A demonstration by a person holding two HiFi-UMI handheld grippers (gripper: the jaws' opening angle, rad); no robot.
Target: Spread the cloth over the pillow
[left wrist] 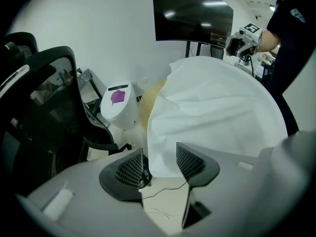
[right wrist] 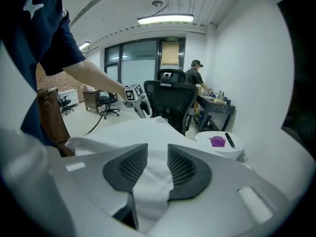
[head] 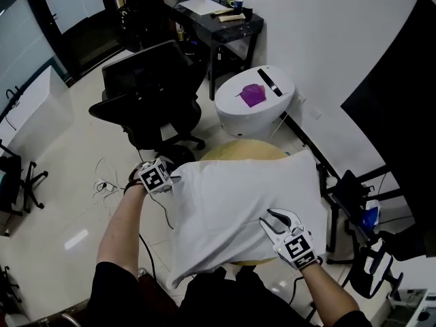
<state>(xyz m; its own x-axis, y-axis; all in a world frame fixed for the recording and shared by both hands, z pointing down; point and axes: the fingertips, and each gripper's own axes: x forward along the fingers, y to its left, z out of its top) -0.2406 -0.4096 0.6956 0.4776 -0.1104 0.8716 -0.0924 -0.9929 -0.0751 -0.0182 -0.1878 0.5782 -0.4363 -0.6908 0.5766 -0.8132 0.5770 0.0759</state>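
1. Nearest you, your right tool [head: 267,218] hovers over the near right corner of the white cloth [head: 238,196]. In its own view the right tool [right wrist: 158,154] has its jaws spread, with cloth lying in the gap and the pads not pressing on it.
2. The cloth is draped over the pillow [head: 245,150] and covers most of it. Its near left corner hangs down towards your lap.
3. Your left tool [head: 176,178] sits at the cloth's left edge. In its own view the left tool [left wrist: 159,154] has its jaws wide apart, and the hanging edge of the cloth [left wrist: 217,112] shows in the gap with no pad closed on it.
4. A tan strip of pillow shows past the cloth's far edge.
5. Beyond your left arm stands a black office chair [head: 153,94].
6. Behind the pillow is a white rounded stand [head: 272,111] with a purple object [head: 252,94] on top.
7. Farthest off, a black table [head: 221,22] stands against the wall with small items on it.
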